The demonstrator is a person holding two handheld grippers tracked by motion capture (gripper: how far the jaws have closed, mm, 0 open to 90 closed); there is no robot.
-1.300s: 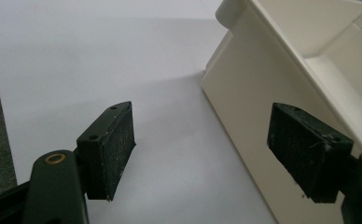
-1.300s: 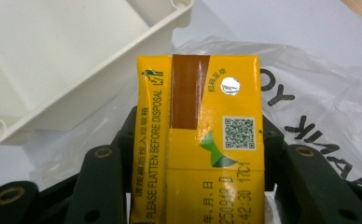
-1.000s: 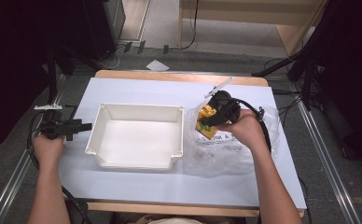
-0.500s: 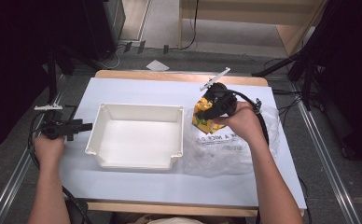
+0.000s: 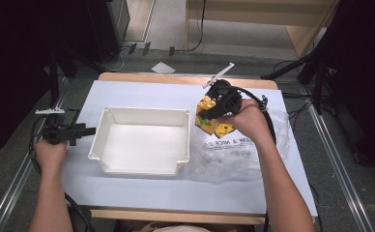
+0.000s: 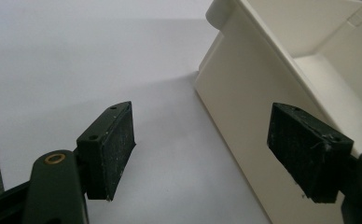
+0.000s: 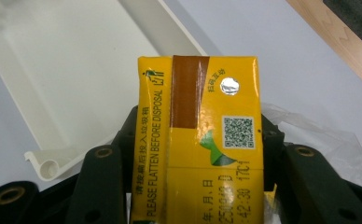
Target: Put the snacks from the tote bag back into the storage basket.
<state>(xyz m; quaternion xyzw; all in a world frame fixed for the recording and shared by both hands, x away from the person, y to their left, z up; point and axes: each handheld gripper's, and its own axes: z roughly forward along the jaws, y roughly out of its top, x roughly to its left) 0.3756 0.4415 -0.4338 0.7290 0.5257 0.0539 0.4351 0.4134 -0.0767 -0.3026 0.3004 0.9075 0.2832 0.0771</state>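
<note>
- Right now a yellow drink carton (image 7: pixel 200 140) sits clamped between the jaws of the right gripper (image 5: pixel 213 112), lifted off the table just beside the right wall of the white tub (image 5: pixel 142 164).
- Seen along the right gripper's jaws, the carton's top faces the camera: a brown strip, a foil straw hole, a printed code and the words "PLEASE FLATTEN BEFORE DISPOSAL".
- Under and behind the carton lies a clear plastic bag (image 5: pixel 234 159) with printed lettering, spread on the table to the right of the tub.
- At least one more yellow carton (image 5: pixel 224 129) appears to rest near the bag's top edge, partly hidden by the hand.
- My read is that the step in hand is carrying the carton from the bag to the tub; the next move calls for swinging it left over the rim, then lowering it before letting go.
- Inside, the tub looks bare.
- Over on the far side, the left gripper (image 5: pixel 90 130) has its jaws wide apart, holding nothing, low by the tub's left wall.
- Everything rests on a pale blue-white table top (image 5: pixel 142 94).
</note>
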